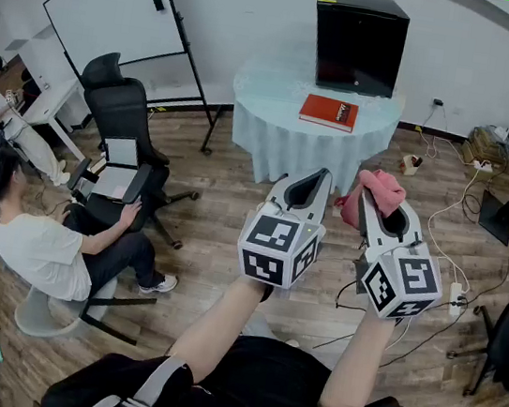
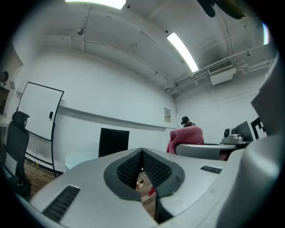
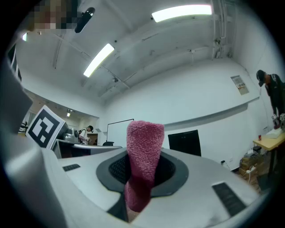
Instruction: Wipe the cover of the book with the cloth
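Seated person [image 1: 39, 251]: far out to the left of the bench [image 1: 284, 131], on a stool, facing away from it.
Whiteboard [image 1: 114, 1]: standing left of the bench, up against the back wall.
Office chair [image 1: 120, 121]: black, between the whiteboard and the bench, papers lying on its seat.
Bench: round, draped in a pale cloth cover, middle of the room by the wall.
Book [image 1: 329, 112]: red cover, lying flat on the bench top at its near edge, nothing touching it.
Black box [image 1: 358, 41]: on the bench too, just behind the book.
Left claw [image 1: 323, 173]: up in the air on the near side of the bench, well apart from it. In the left gripper view [image 2: 142, 153] the jaws meet at their tips with nothing between them.
Right claw [image 1: 363, 193]: just right of the left one, also on the near side of the bench and clear of it. The jaws are pinched on the cloth [image 3: 144, 147].
Cloth: pink towelling [image 1: 380, 190], bunched up above the jaw tips and hanging below them, well short of the bench and the book.
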The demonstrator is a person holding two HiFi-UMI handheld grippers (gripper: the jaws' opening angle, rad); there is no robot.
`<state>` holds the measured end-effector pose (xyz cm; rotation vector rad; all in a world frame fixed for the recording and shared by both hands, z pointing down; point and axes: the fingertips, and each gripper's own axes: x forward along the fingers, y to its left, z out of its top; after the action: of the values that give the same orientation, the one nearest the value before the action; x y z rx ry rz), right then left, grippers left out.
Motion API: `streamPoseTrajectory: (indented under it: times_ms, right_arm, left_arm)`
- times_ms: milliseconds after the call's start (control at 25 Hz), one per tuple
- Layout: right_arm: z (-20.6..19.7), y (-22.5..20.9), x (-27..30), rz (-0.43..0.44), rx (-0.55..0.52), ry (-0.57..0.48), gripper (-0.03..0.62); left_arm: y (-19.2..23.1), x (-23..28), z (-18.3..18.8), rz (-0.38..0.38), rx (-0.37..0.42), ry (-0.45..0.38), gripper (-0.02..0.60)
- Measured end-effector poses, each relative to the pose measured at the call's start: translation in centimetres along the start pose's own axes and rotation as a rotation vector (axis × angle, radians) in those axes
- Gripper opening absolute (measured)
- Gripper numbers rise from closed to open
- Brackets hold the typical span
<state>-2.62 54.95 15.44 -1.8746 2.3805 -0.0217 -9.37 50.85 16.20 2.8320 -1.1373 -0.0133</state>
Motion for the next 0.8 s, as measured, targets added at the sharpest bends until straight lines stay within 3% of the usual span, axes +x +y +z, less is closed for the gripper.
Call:
streamPoseTrajectory:
  times_ms: [400,800]
  right_arm:
    - [0.4,-0.6,-0.5,0.027,-0.008,0.008,0.097]
    - [-3.1,-3.0,-0.2,-0.030,0.054,0.099,0.098]
  left_arm:
    - [-2.8,1.8,-0.7,-0.059,-0.010,0.024,0.014]
    - [-0.1,0.7,-3.3,0.008,-0.062,0.076,0.014]
